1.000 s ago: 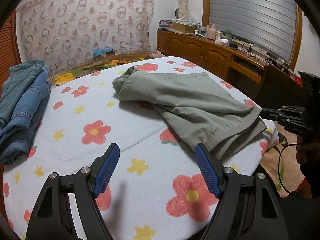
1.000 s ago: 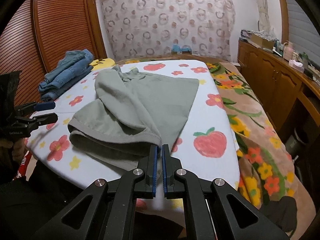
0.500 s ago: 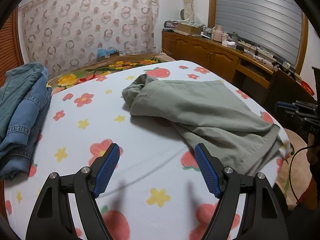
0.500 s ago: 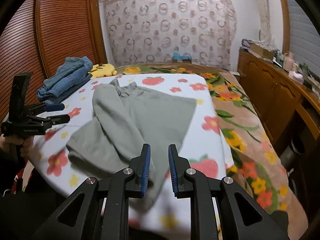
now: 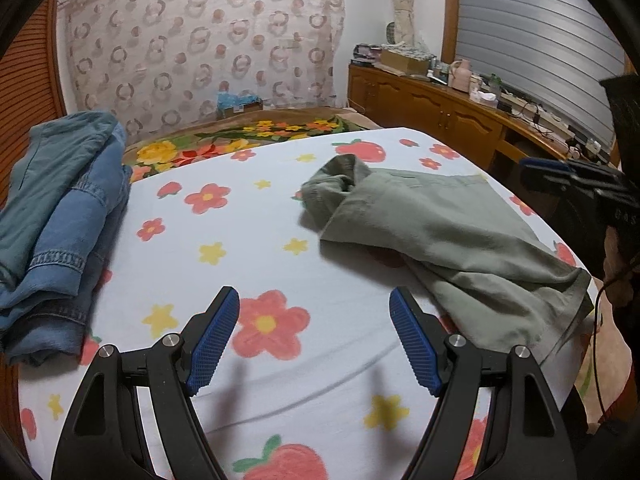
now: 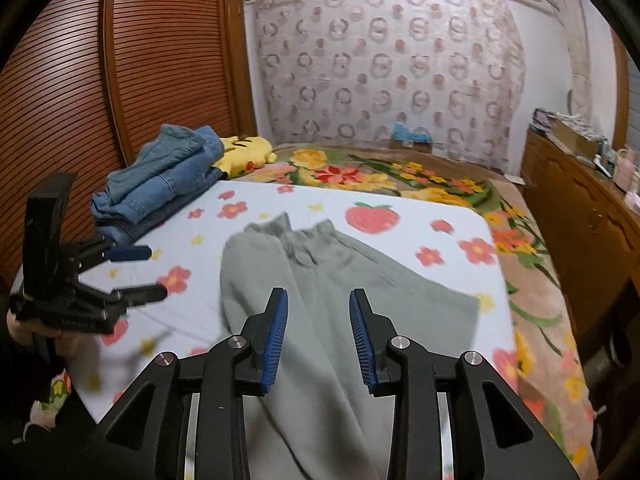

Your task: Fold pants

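Left gripper [image 5: 314, 336] open above flowered sheet [image 5: 240, 248]; green pants [image 5: 440, 232] near right edge, denim pile [image 5: 56, 216] at left edge.

The pants [image 6: 332, 280] are seen as soft, matt grey-green cloth, laid on a printed woven sheet [image 5: 224, 264]. Faded denim [image 5: 60, 216] is stacked beside slatted, glossy wood doors [image 6: 120, 80]. Ribbed blue pads [image 6: 276, 336] are fitted on matt black plastic.

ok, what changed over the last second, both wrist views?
The right hand-held gripper was shut on the hem of the green pants; its jaws have just been opening and it has let go and pulled back, the fabric now lying loose beneath it. The left hand-held gripper drifted across the flowered sheet, away from the pants. Unchanged: left jaws wide open and empty, folded jeans stacked at the side.
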A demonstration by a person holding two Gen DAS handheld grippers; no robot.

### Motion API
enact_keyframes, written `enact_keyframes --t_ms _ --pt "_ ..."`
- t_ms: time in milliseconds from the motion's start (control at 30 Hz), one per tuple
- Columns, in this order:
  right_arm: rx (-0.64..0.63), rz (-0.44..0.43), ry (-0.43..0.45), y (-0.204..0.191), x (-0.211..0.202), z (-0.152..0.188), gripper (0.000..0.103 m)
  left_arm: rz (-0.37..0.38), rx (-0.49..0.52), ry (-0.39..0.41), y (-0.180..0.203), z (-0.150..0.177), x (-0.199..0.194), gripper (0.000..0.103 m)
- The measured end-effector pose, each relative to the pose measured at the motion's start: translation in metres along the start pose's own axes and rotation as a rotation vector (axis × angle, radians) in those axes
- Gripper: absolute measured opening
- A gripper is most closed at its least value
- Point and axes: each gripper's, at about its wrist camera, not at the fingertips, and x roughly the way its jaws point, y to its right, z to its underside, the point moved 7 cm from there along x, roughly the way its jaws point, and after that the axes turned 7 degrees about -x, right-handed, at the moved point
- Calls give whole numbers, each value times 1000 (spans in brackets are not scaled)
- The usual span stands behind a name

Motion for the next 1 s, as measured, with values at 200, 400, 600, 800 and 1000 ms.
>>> enact_keyframes --t_ms 200,400,600,800,1000 --pt "-16 -34 -14 3 22 -6 33 -7 -24 9 -6 4 -7 78" --pt "-57 -65 -76 2 49 -9 33 -9 -26 14 -7 5 -9 78" --pt "-61 -110 -145 8 72 -7 33 -11 -34 10 -11 6 -6 78" --pt "-65 -136 -204 8 89 -22 34 -10 -38 8 -12 7 -5 78" --pt "-59 -181 -195 4 87 -28 10 -8 -33 4 -10 10 -4 78"
